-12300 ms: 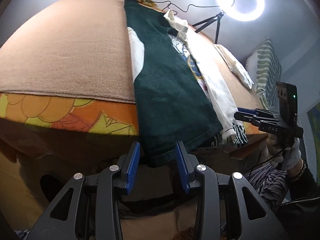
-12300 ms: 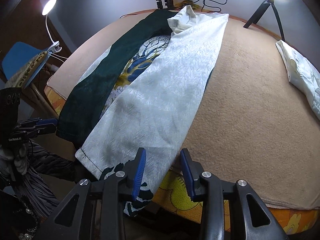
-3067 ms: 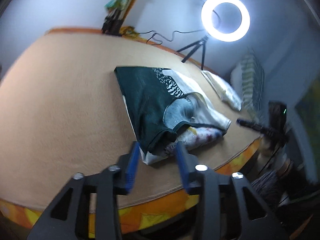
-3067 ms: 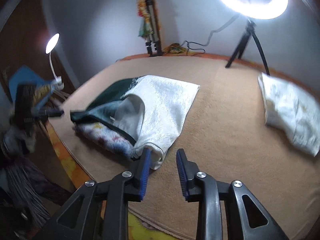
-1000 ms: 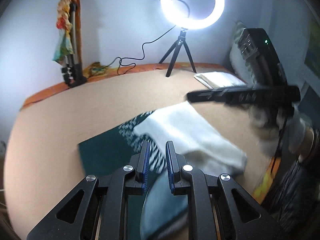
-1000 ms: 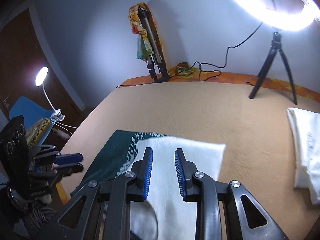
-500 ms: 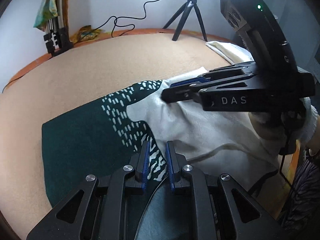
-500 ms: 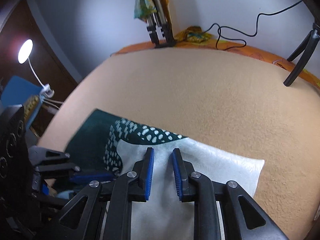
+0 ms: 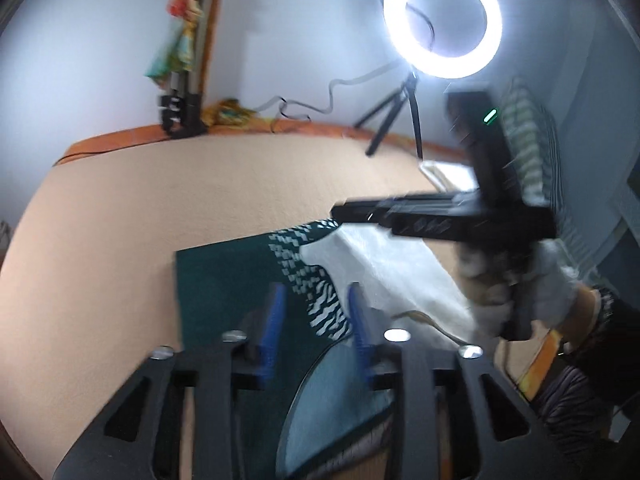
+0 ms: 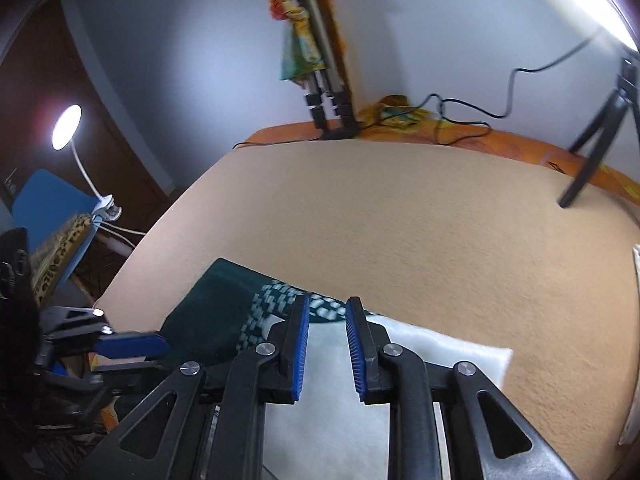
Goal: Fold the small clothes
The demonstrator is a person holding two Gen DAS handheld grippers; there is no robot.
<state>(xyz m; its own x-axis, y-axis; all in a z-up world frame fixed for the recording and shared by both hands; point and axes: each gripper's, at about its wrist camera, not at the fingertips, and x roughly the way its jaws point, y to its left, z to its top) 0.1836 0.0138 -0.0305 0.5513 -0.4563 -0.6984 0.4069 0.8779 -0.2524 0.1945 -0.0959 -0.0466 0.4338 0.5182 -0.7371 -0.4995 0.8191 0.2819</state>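
Note:
A folded garment, dark green point(image 9: 224, 280) with a white patterned band and a white half point(image 9: 392, 268), lies on the tan bed cover point(image 9: 160, 208). My left gripper point(image 9: 314, 300) is open and empty above the green part. My right gripper point(image 10: 326, 312) is open and empty above the white half point(image 10: 460, 354) near the patterned band point(image 10: 276, 296). The right gripper also shows in the left wrist view point(image 9: 340, 213), hovering over the garment's far edge. The left gripper shows in the right wrist view point(image 10: 160, 346) at the garment's left side.
A ring light point(image 9: 442, 18) on a tripod stands at the bed's far edge. A second tripod point(image 10: 324, 80) with cloth on it stands at the back. A folded white cloth point(image 9: 448, 170) lies far right. A desk lamp point(image 10: 66, 128) and a blue chair point(image 10: 44, 204) stand left.
Both grippers have opened and lifted away from the garment, which now lies folded on the bed. The views have tilted upward.

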